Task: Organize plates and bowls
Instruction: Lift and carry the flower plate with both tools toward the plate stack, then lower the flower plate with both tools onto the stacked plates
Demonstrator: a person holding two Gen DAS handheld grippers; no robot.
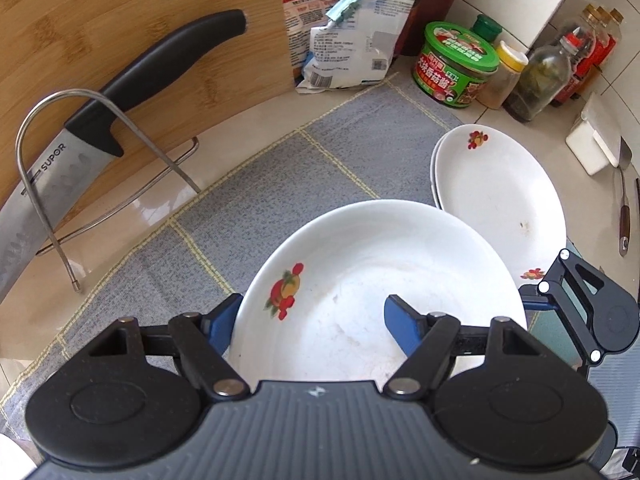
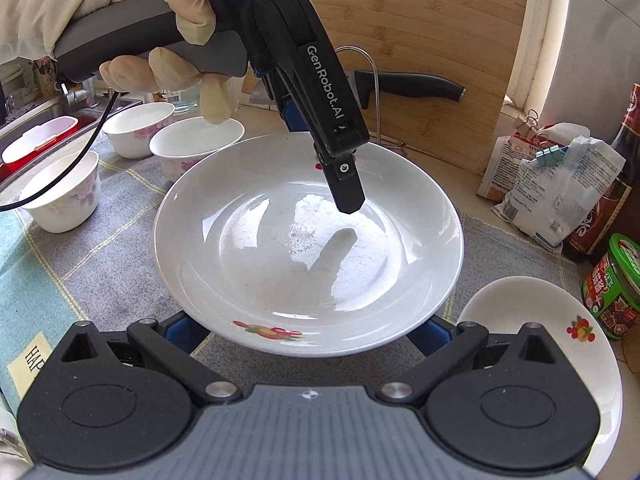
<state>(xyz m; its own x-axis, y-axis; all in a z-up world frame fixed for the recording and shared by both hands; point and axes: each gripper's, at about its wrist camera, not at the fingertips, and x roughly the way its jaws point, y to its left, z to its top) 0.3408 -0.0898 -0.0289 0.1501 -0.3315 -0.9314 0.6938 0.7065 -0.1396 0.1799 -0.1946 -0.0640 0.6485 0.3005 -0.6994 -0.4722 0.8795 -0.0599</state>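
Note:
A white plate with a fruit print (image 1: 360, 280) (image 2: 308, 248) is held above the grey mat. My left gripper (image 1: 312, 320) straddles its near rim: one blue finger (image 1: 404, 328) over the inside, the other (image 1: 220, 320) under the rim. From the right wrist view the left gripper's finger (image 2: 348, 184) rests inside the plate's far side. My right gripper (image 2: 308, 332) is wide open, its fingers (image 2: 180, 332) below the plate's near rim. A stack of matching plates (image 1: 500, 192) (image 2: 560, 344) lies on the mat to the right. Three floral bowls (image 2: 60, 192) stand left.
A bamboo cutting board (image 1: 140, 40) with a black-handled knife (image 1: 120, 100) leans in a wire rack (image 1: 60, 184). Clipped bags (image 1: 348, 28), a green tub (image 1: 456, 64), and bottles (image 1: 536, 76) line the back. A sink (image 2: 40, 128) is at far left.

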